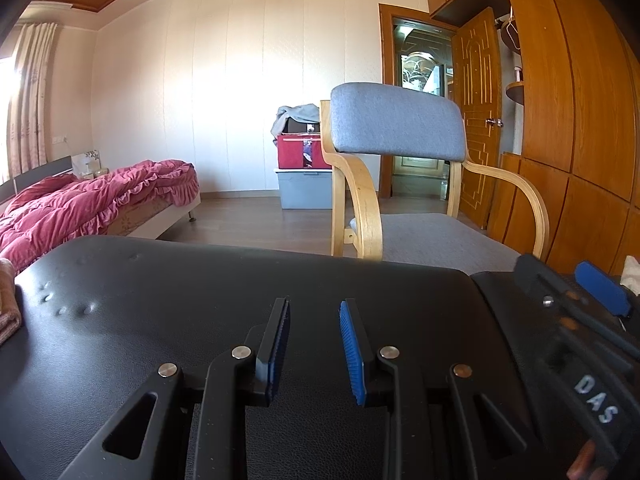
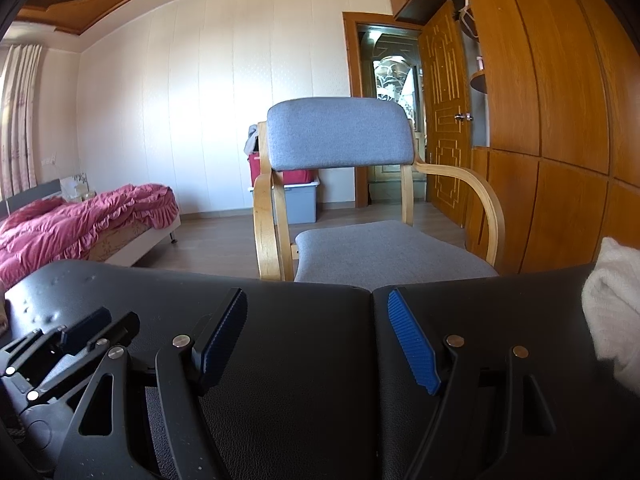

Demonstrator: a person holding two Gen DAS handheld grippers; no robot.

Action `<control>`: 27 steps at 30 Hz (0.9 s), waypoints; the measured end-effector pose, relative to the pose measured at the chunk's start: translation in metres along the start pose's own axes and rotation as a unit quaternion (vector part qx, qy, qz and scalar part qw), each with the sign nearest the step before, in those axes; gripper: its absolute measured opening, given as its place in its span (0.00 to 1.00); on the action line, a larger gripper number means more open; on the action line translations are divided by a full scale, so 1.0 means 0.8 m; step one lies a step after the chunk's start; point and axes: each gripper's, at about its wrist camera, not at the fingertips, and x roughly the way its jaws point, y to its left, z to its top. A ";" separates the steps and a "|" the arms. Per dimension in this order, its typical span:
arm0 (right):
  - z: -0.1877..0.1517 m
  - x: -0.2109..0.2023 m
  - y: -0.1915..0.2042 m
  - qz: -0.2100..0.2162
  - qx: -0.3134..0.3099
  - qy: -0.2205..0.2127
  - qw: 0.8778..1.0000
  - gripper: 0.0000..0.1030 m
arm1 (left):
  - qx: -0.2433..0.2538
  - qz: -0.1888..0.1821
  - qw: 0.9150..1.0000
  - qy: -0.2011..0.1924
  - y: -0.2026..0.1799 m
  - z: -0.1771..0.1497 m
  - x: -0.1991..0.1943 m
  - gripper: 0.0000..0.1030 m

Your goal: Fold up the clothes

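White fluffy cloth (image 2: 614,320), soft looped pile like towelling, bunched in a rounded heap at the right edge of the black leather-grain tabletop (image 2: 304,360); only part of it in view. A second piece, pinkish-brown ribbed knit fabric (image 1: 9,304), folded or rolled, sits at the table's left edge, mostly cut off by the frame. Table surface: matte, fine pebbled texture, a seam between two panels, several small dents near the far left corner. Left gripper (image 1: 314,344): black angular plastic arms with round steel pins, blue ridged rubber pads, jaws parted by a narrow gap, nothing between them, low over the table. Right gripper (image 2: 316,340): same build, jaws spread wide, empty, also low over the table; each gripper is visible at the edge of the other's view, side by side. Just beyond the table's far edge, a bentwood armchair (image 2: 340,140): pale curved plywood arms, grey woven upholstery on a rounded rectangular back and flat seat. Behind it, a grey plastic storage bin (image 1: 306,188) with a red fabric box (image 1: 302,150) stacked on top and grey cloth draped over that. Left: low bed with a ruffled rose-pink quilt (image 1: 92,200), crumpled. Right: glossy orange-brown wooden wardrobe panels (image 2: 560,100) and an open panelled door (image 1: 476,112).
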 end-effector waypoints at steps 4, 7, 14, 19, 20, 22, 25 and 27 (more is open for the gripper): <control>-0.004 -0.017 -0.013 -0.012 0.008 -0.001 1.000 0.74 | -0.006 -0.008 1.000 0.010 0.002 0.000 0.000 0.25; -0.006 -0.036 -0.029 -0.031 0.021 0.000 0.999 0.74 | -0.014 -0.033 0.999 0.025 0.001 -0.002 -0.008 0.25; 0.003 -0.097 -0.068 -0.062 0.040 -0.019 0.997 0.74 | 0.013 -0.060 0.998 0.020 -0.031 -0.010 -0.056 0.25; 0.005 -0.132 -0.091 -0.086 0.041 -0.017 0.995 0.74 | 0.055 -0.098 0.994 0.018 -0.073 -0.018 -0.094 0.25; 0.004 -0.139 -0.095 -0.094 0.038 -0.018 0.995 0.74 | 0.064 -0.103 0.992 0.017 -0.081 -0.019 -0.100 0.25; 0.003 -0.154 -0.102 -0.108 0.032 -0.019 0.993 0.74 | 0.078 -0.114 0.990 0.015 -0.097 -0.020 -0.113 0.25; 0.000 -0.172 -0.115 -0.123 0.030 -0.020 0.992 0.74 | 0.085 -0.134 0.987 0.011 -0.118 -0.020 -0.131 0.25; -0.002 -0.183 -0.125 -0.131 0.032 -0.021 0.991 0.74 | 0.085 -0.146 0.986 0.010 -0.128 -0.020 -0.139 0.25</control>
